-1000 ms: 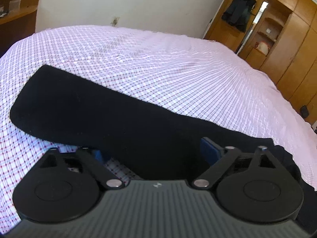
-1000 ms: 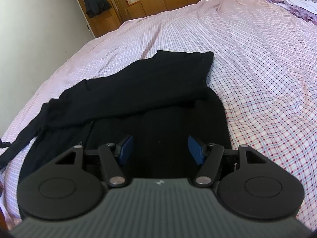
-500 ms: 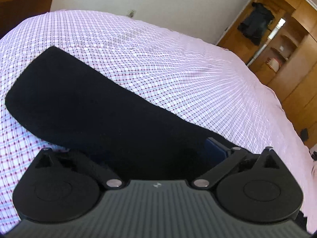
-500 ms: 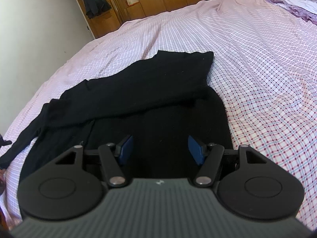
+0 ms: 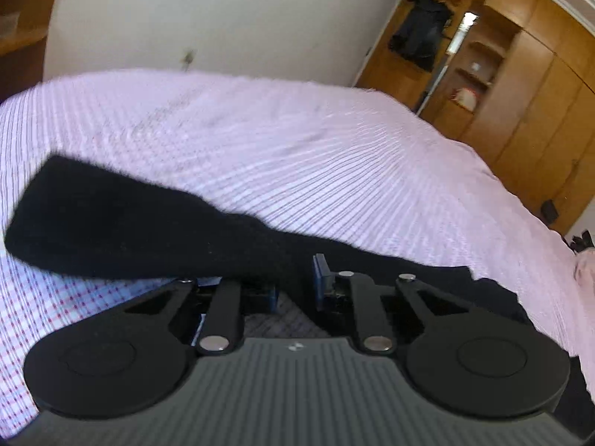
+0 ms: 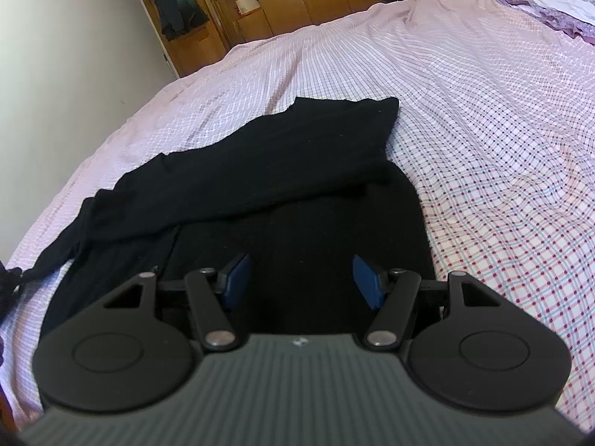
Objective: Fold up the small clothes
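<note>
Near the left side of the bed (image 5: 334, 156), left gripper (image 5: 295, 282) jaws just drawn together on a fold of the black garment (image 5: 122, 223), cloth pinched between the blue pads (image 5: 320, 277) and raised a little off the sheet. Held that way, most likely, to carry this long flap across the body of the garment (image 6: 297, 200) for a fold. Flap stretching away toward the bed's far left edge, its rounded end resting on or just above the sheet; hard to say which through the motion blur.

Right gripper (image 6: 300, 278) hovering low over the garment's near part, pads (image 6: 366, 284) apart with nothing between them, perhaps waiting to pin the cloth or take a second hold. Garment spread flat across the bed's near left part, one section already laid crosswise over the rest, a thin strip trailing off toward the left edge.

Left pad in the left view mostly buried under cloth, so depth of the bite unclear. Garment's near hem cut off behind both gripper bodies. Type of garment not readable: black on black, seams lost. Pile of pale and purple clothes (image 6: 550, 3) at the bed's far right corner, only partly in frame. No hand or sleeve in view
</note>
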`<act>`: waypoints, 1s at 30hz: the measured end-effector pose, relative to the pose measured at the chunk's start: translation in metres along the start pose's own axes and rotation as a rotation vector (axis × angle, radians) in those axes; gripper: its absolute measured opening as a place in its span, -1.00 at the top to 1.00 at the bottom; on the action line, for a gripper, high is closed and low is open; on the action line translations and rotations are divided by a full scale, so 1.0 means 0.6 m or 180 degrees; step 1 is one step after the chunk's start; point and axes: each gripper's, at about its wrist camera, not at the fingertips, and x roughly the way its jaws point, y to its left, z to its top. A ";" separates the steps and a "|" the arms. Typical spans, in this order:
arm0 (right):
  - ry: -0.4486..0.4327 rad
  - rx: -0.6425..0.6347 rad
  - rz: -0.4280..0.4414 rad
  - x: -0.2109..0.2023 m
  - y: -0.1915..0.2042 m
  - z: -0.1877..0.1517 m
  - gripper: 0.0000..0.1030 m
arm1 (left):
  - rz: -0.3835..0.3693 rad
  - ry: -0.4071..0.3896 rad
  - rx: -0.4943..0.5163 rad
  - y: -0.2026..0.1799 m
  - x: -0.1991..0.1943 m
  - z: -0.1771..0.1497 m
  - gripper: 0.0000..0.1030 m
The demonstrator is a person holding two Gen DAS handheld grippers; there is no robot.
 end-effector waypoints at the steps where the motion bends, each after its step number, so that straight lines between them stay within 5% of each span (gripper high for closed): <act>1: 0.0000 0.0005 0.0000 0.000 0.000 0.000 -0.23 | -0.0030 -0.0036 0.0063 -0.006 -0.008 0.002 0.61; 14: -0.0020 -0.0013 0.0049 -0.010 0.002 0.000 -0.23 | -0.0582 -0.0378 0.0681 -0.133 -0.102 0.027 0.61; 21: -0.0040 0.0027 0.0065 -0.018 -0.003 0.000 -0.23 | -0.0775 -0.0131 0.0725 -0.197 -0.117 0.017 0.57; 23: -0.0043 0.0038 0.0060 -0.020 -0.005 0.000 -0.23 | -0.0754 -0.0003 0.0635 -0.197 -0.110 0.006 0.37; 25: -0.0035 0.0054 0.0033 -0.021 -0.007 0.001 -0.23 | -0.0699 0.0126 0.0503 -0.187 -0.104 -0.008 -0.51; 27: -0.0049 0.0062 0.0011 -0.023 -0.009 0.001 -0.23 | -0.0576 0.0144 0.0376 -0.166 -0.096 -0.017 -0.87; 30: -0.0059 0.0086 0.0000 -0.025 -0.014 0.000 -0.23 | -0.0376 0.0156 0.0230 -0.142 -0.088 -0.027 -0.92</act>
